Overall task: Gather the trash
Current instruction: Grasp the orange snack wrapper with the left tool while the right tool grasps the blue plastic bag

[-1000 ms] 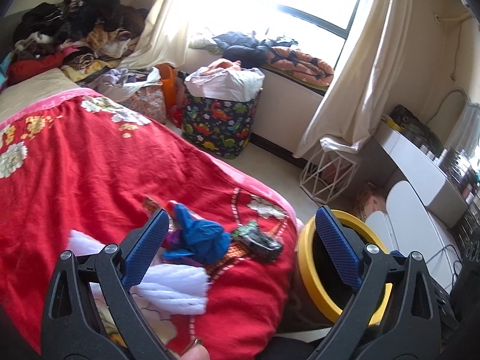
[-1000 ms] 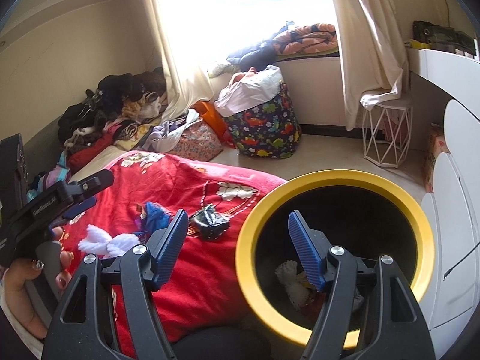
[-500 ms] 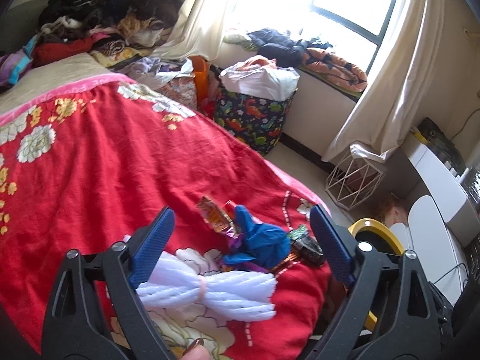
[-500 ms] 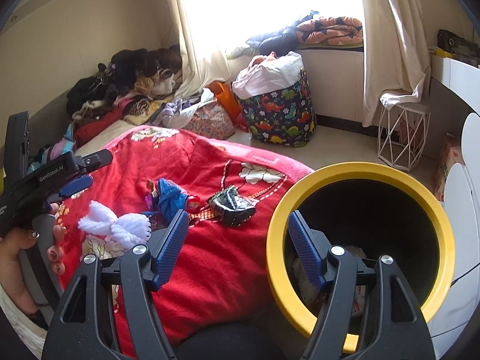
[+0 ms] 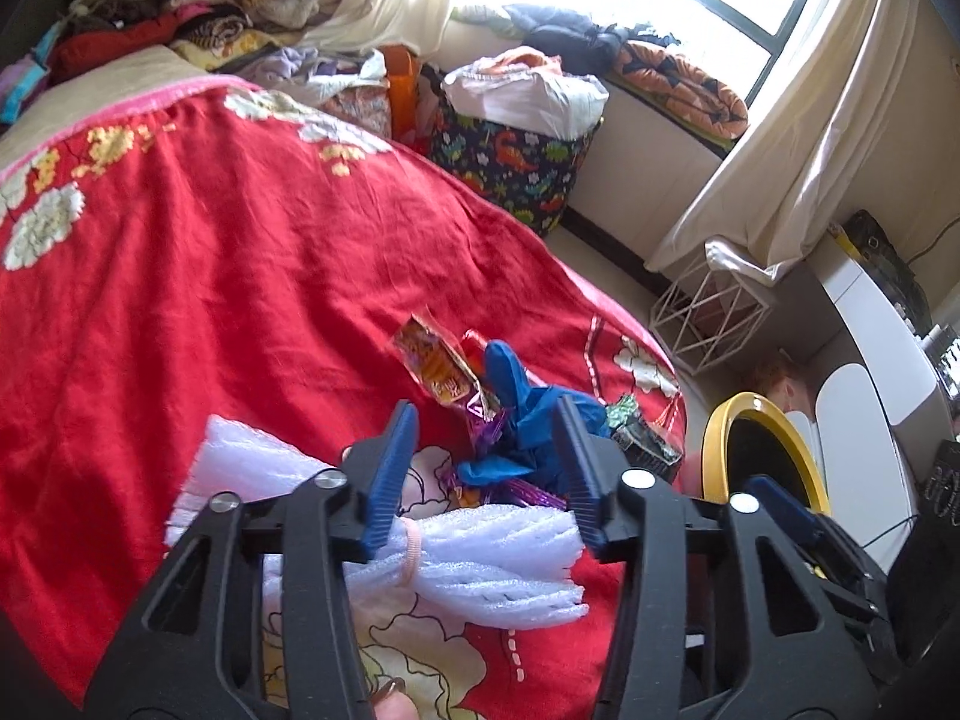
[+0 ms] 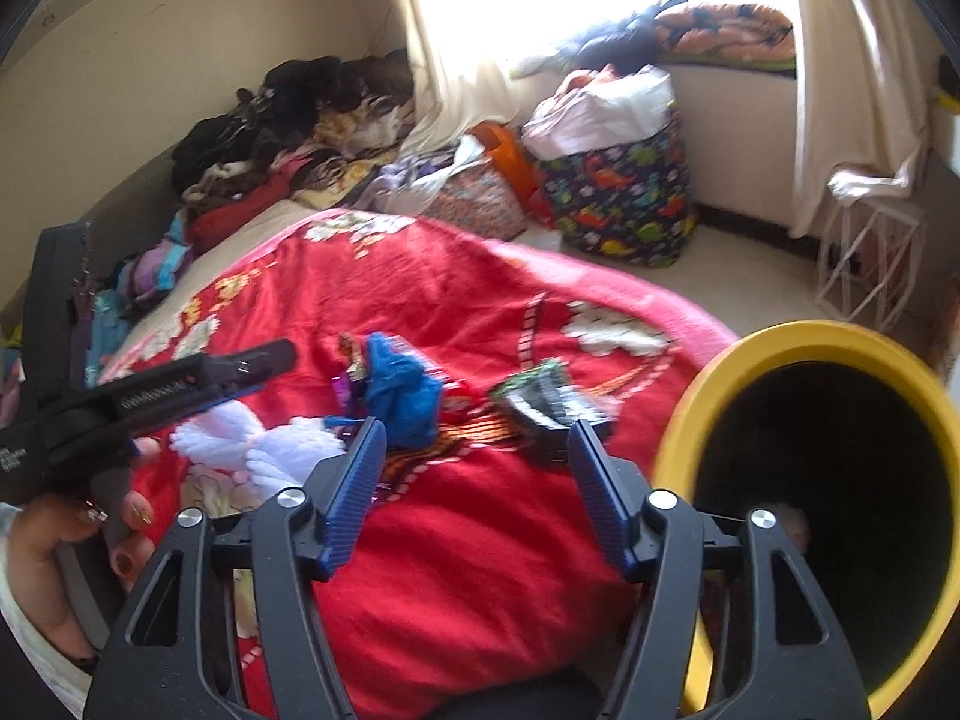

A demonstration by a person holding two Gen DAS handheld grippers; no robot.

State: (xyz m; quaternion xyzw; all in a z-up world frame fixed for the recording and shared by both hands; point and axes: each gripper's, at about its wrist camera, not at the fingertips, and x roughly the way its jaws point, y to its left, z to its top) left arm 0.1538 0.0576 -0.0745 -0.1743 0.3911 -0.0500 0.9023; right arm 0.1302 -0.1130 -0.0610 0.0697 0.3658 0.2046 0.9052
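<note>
Red blanket (image 5: pixel 240 276): left gripper (image 5: pixel 486 474) lowered over foam (narrower).

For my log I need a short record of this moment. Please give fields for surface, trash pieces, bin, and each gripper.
surface: red blanket on a bed
trash pieces: white foam bundle, blue glove, orange wrapper, dark crumpled packet
bin: yellow-rimmed bin beside the bed, dark inside
left gripper: open, fingers over the foam bundle, nothing held
right gripper: open, above the blanket, nothing held
</note>
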